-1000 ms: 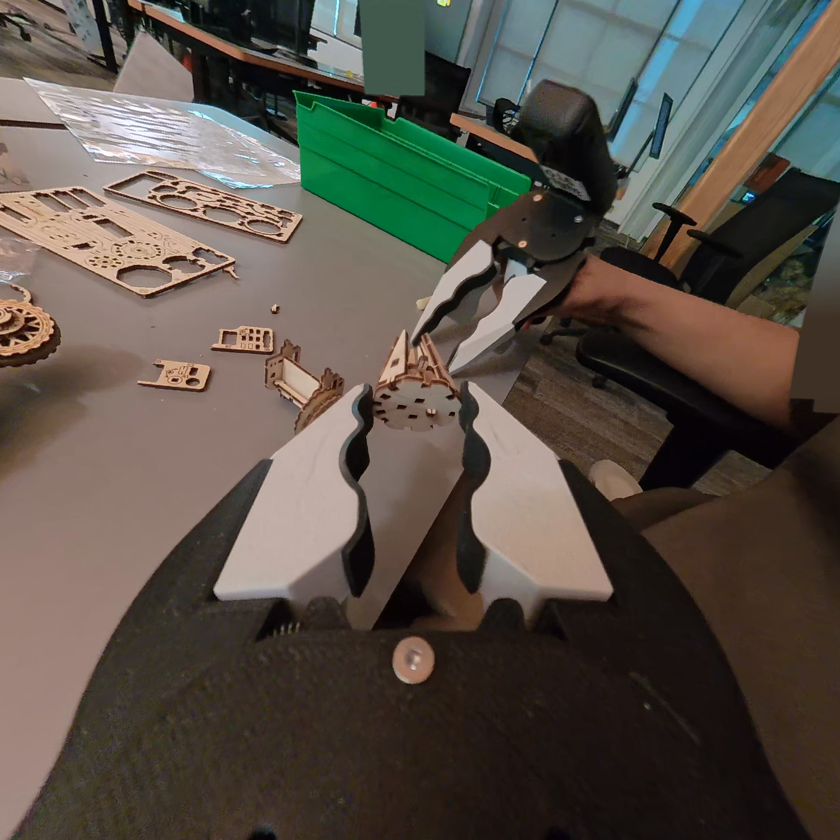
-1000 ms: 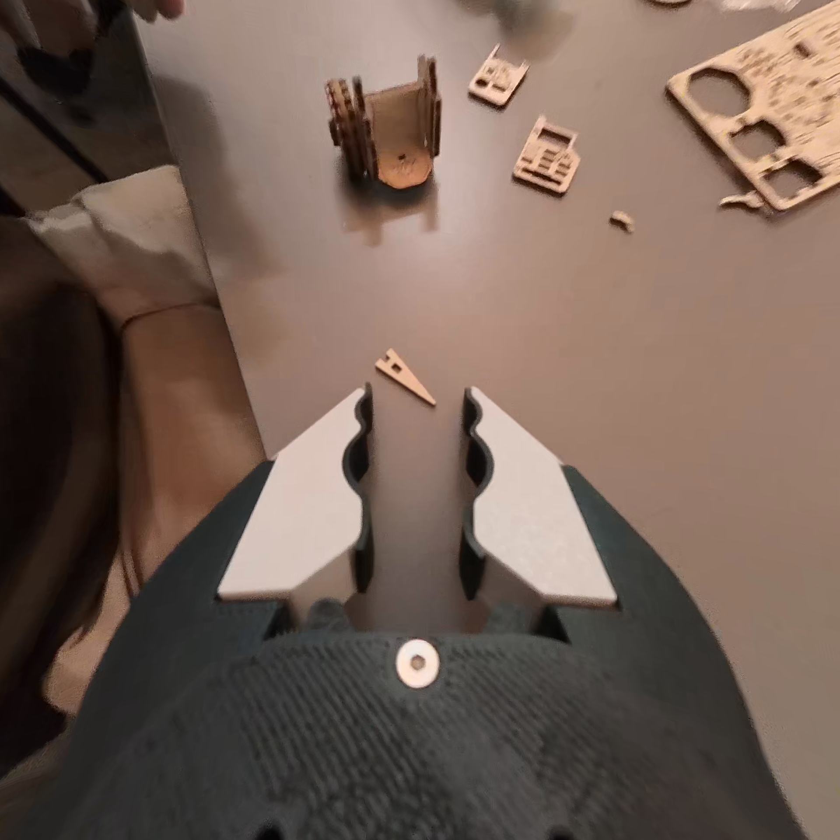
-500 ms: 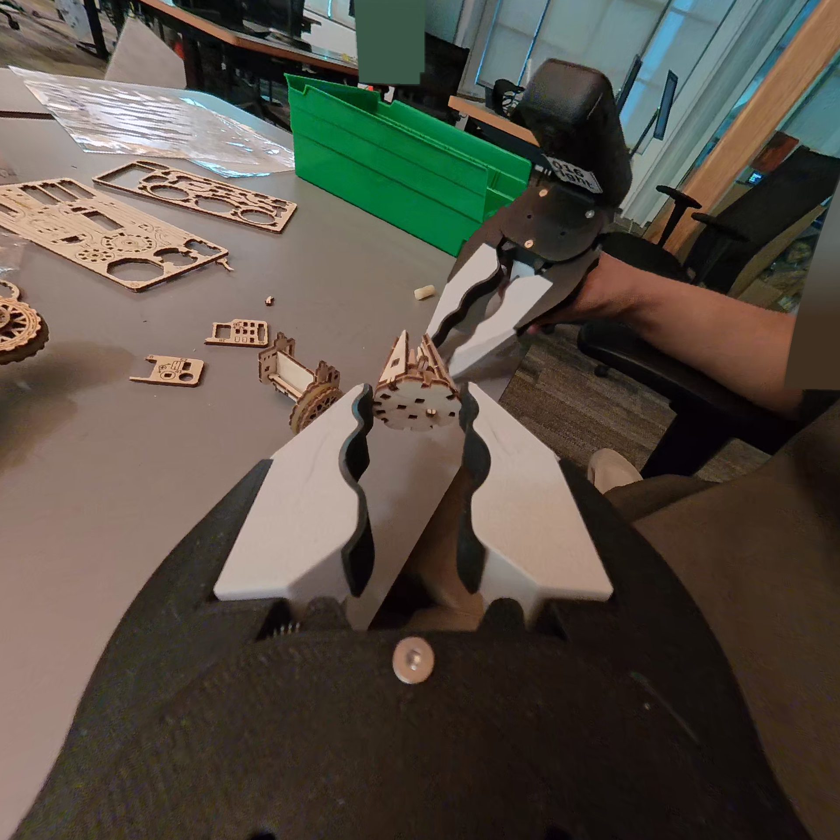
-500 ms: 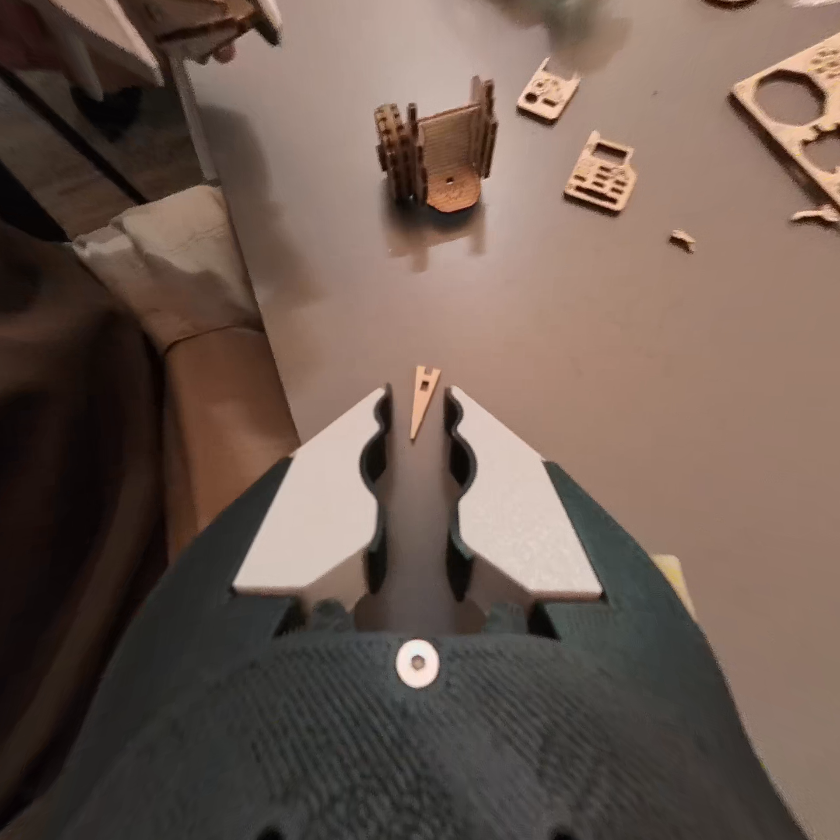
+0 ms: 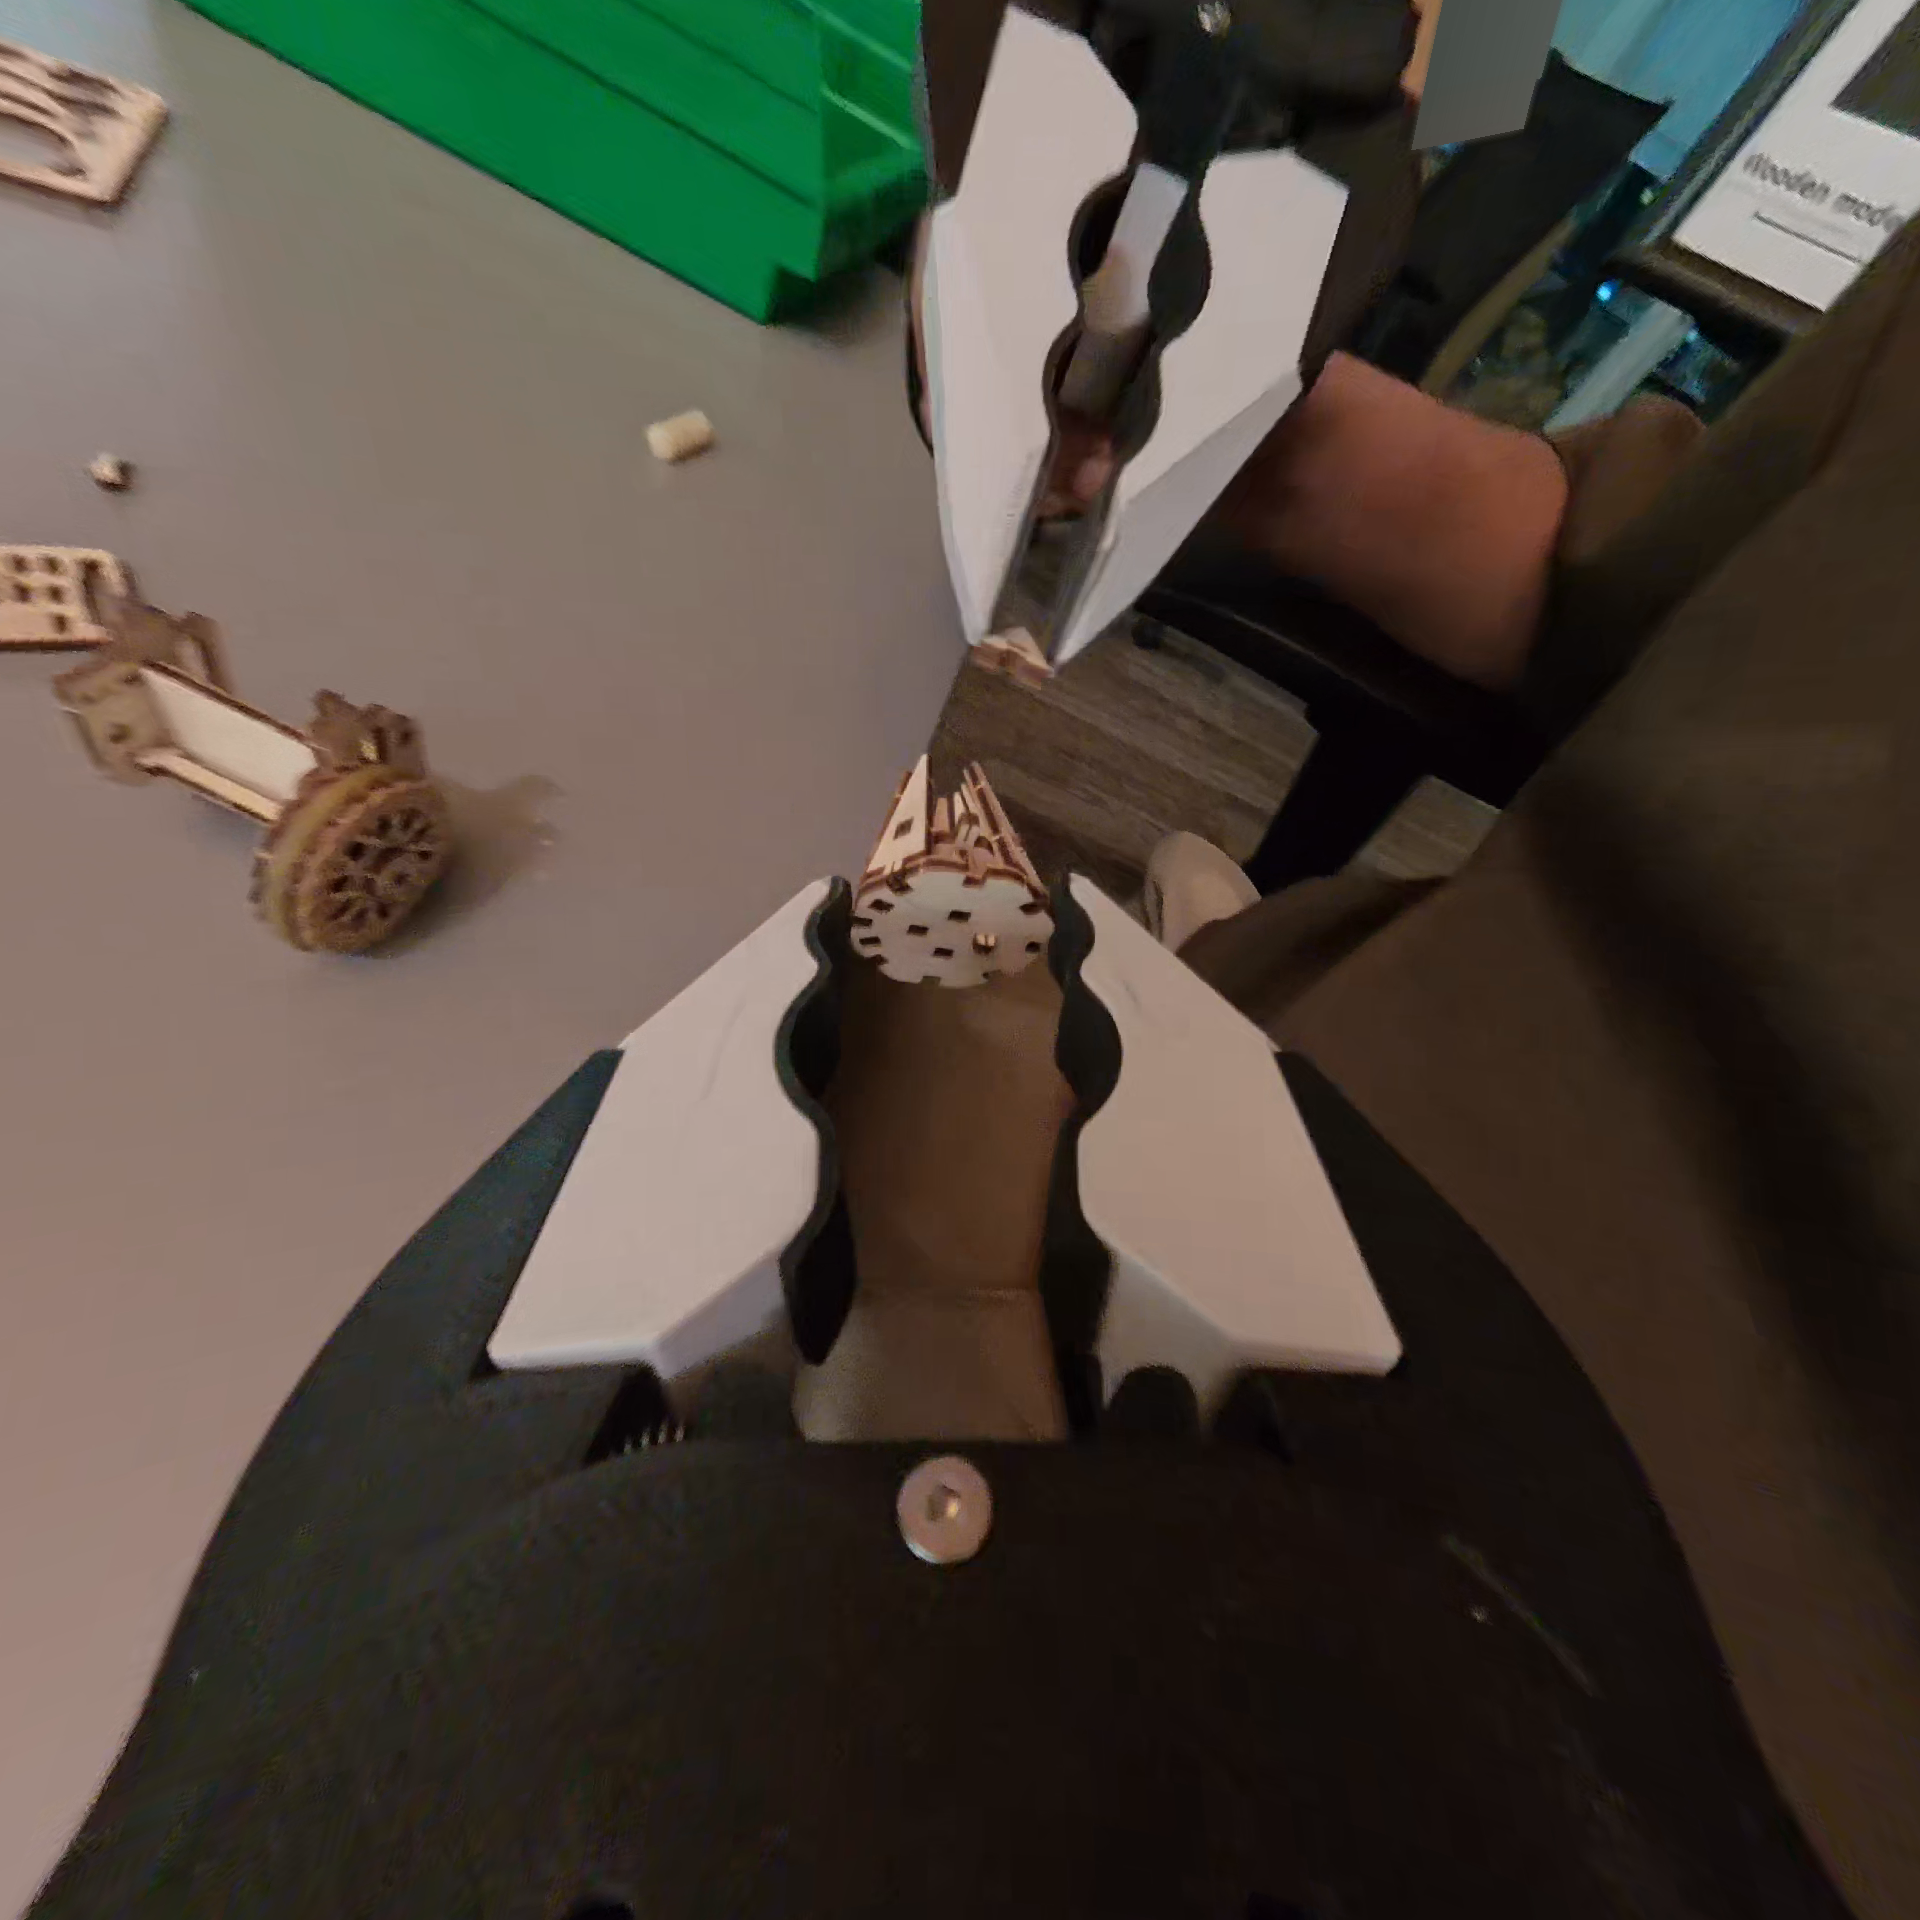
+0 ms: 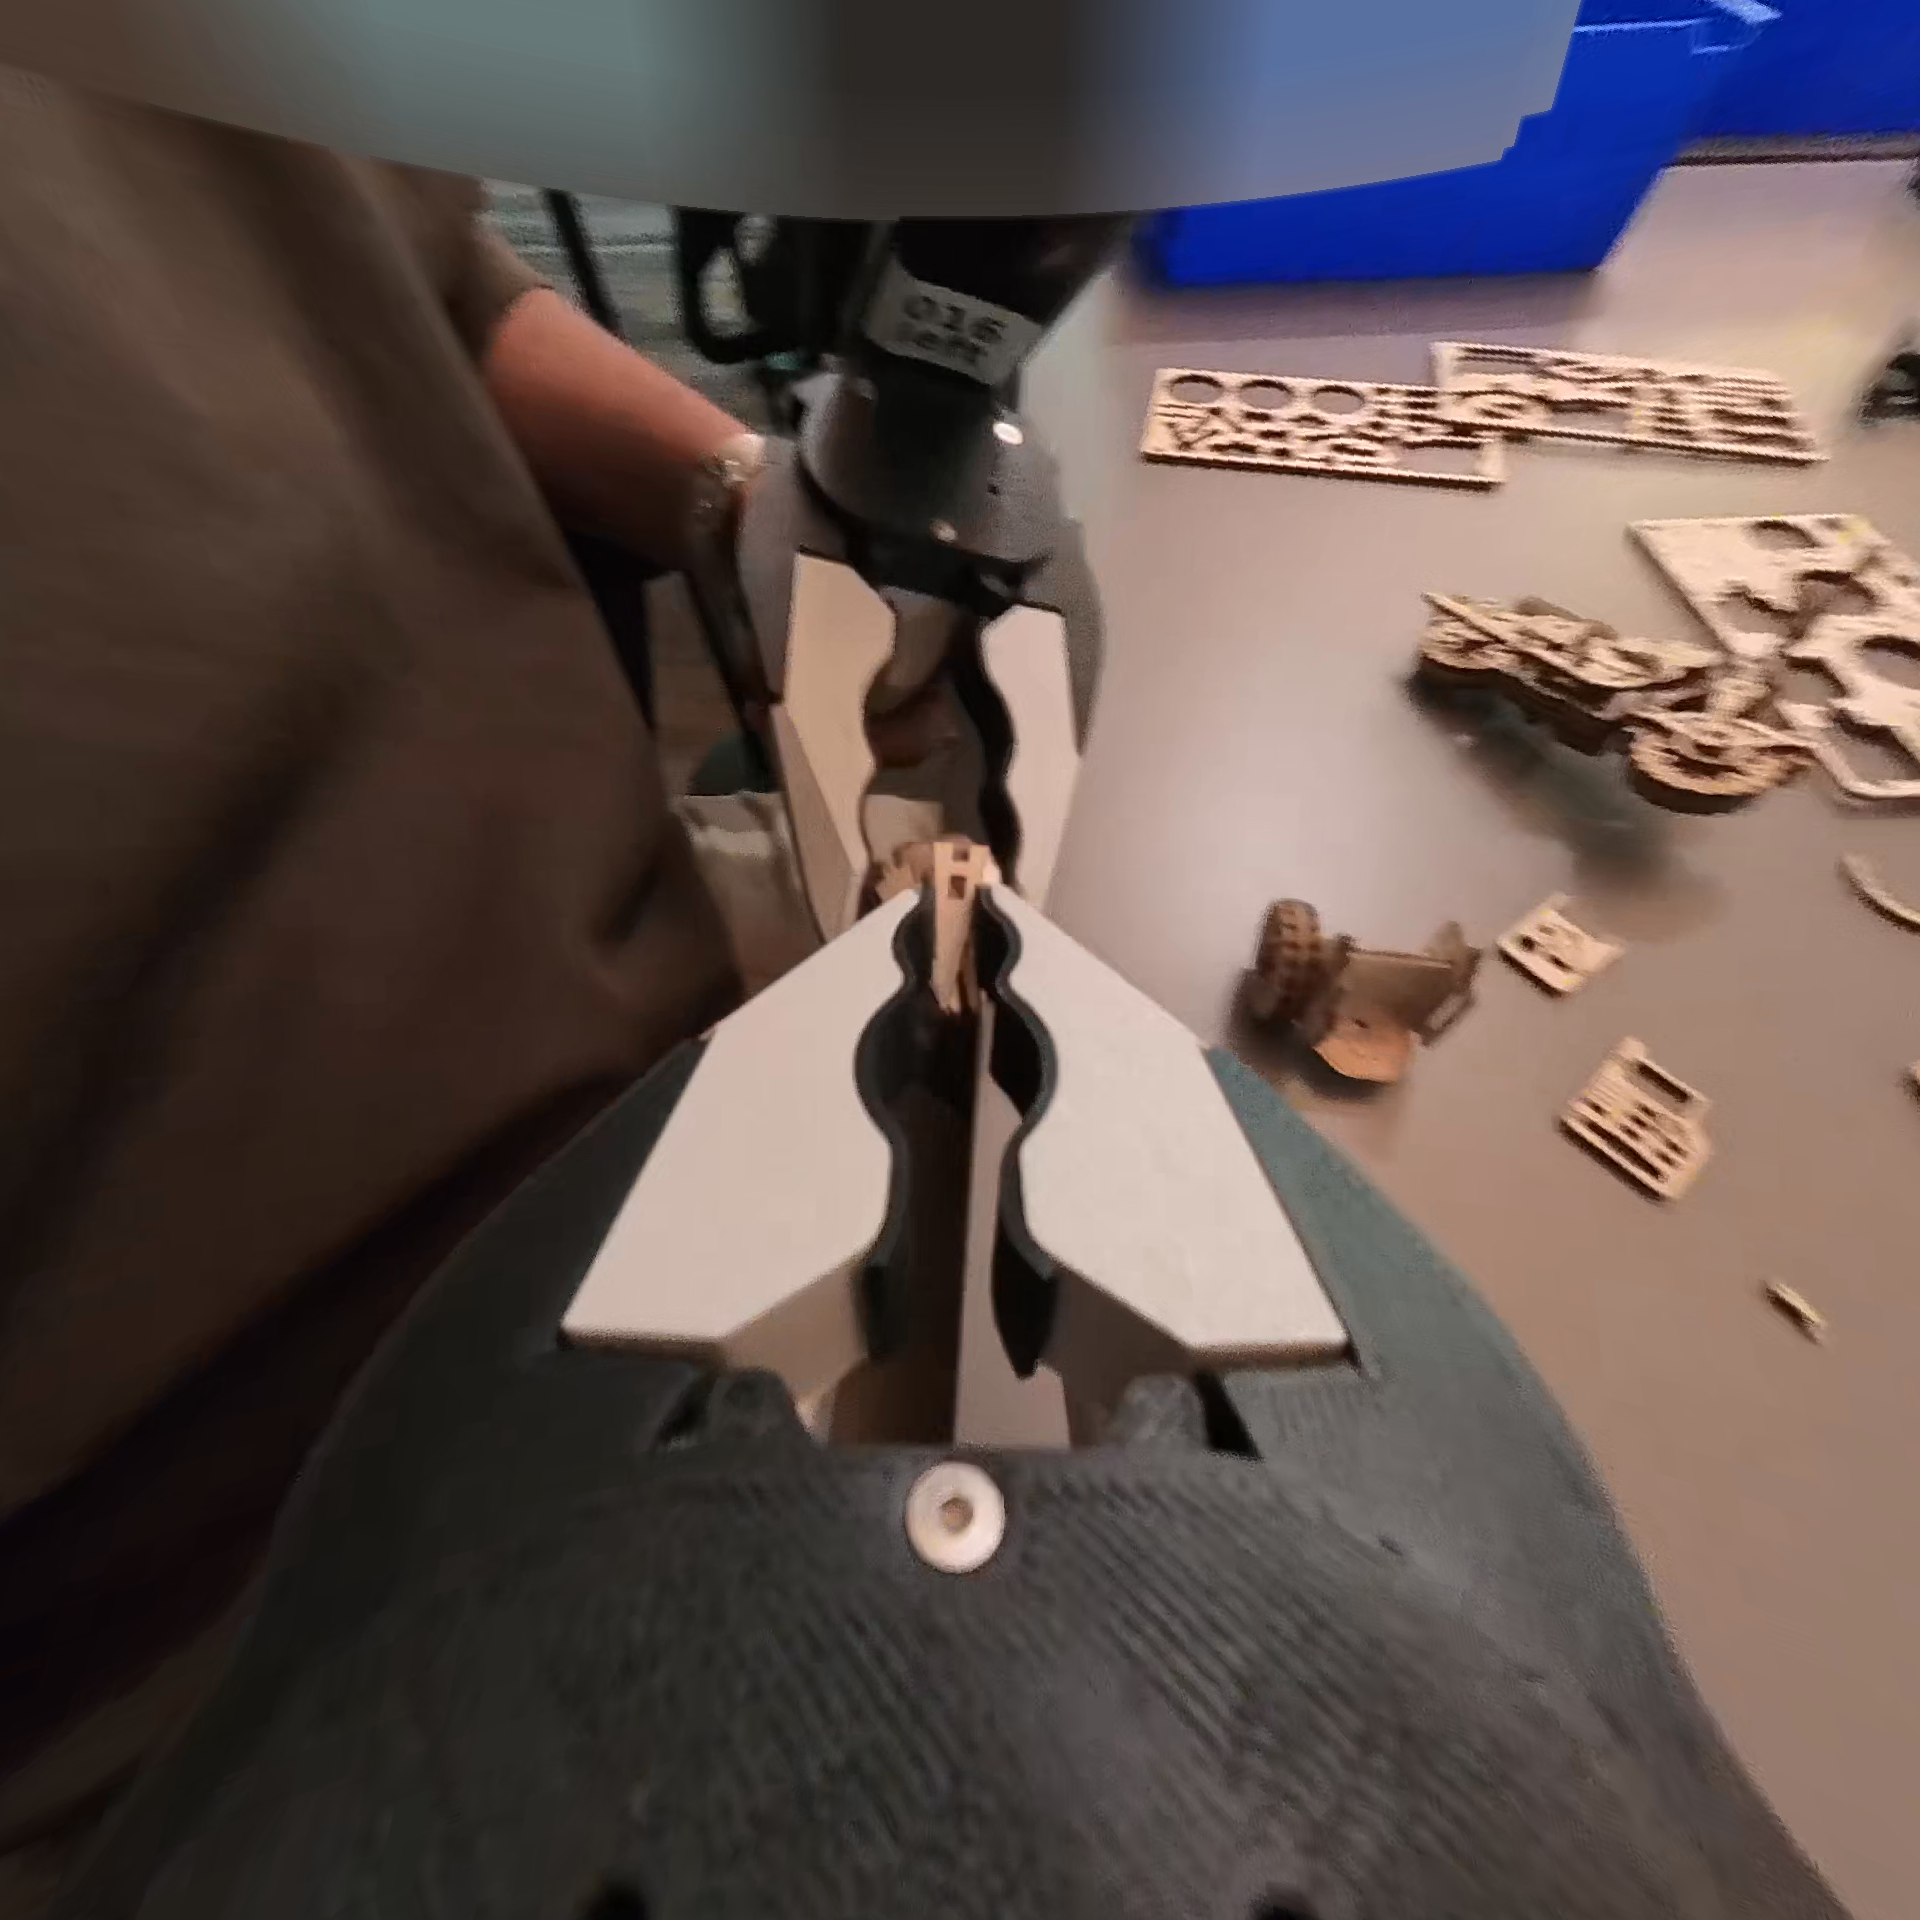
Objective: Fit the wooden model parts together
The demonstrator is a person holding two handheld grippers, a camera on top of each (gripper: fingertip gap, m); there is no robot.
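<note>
My left gripper (image 5: pixel 948 914) is shut on a wooden cone-shaped assembly (image 5: pixel 948 894) with a slotted round base, held off the table edge over the person's lap. My right gripper (image 6: pixel 958 914) is shut on a small thin wooden wedge piece (image 6: pixel 951 935). In the left wrist view the right gripper (image 5: pixel 1013 649) hangs just above the cone's tip, with the wedge (image 5: pixel 1010 657) poking out between its tips. In the right wrist view the left gripper (image 6: pixel 925 862) faces mine, close behind the wedge; the cone is mostly hidden there.
A wheeled wooden sub-assembly (image 5: pixel 281 800) lies on the grey table (image 5: pixel 416 520), also in the right wrist view (image 6: pixel 1351 987). Small flat parts (image 6: pixel 1636 1117), cut-out sheets (image 6: pixel 1320 426), a wooden motorcycle model (image 6: pixel 1621 696), a green bin (image 5: pixel 582 135) and a blue bin (image 6: pixel 1455 177) stand around. One gripper's finger ends stand about 5 cm off the other's.
My right gripper closed on the wedge piece that lay on the table, lifted it and swung over to just above the cone. The left gripper kept its hold and tilted a little.
</note>
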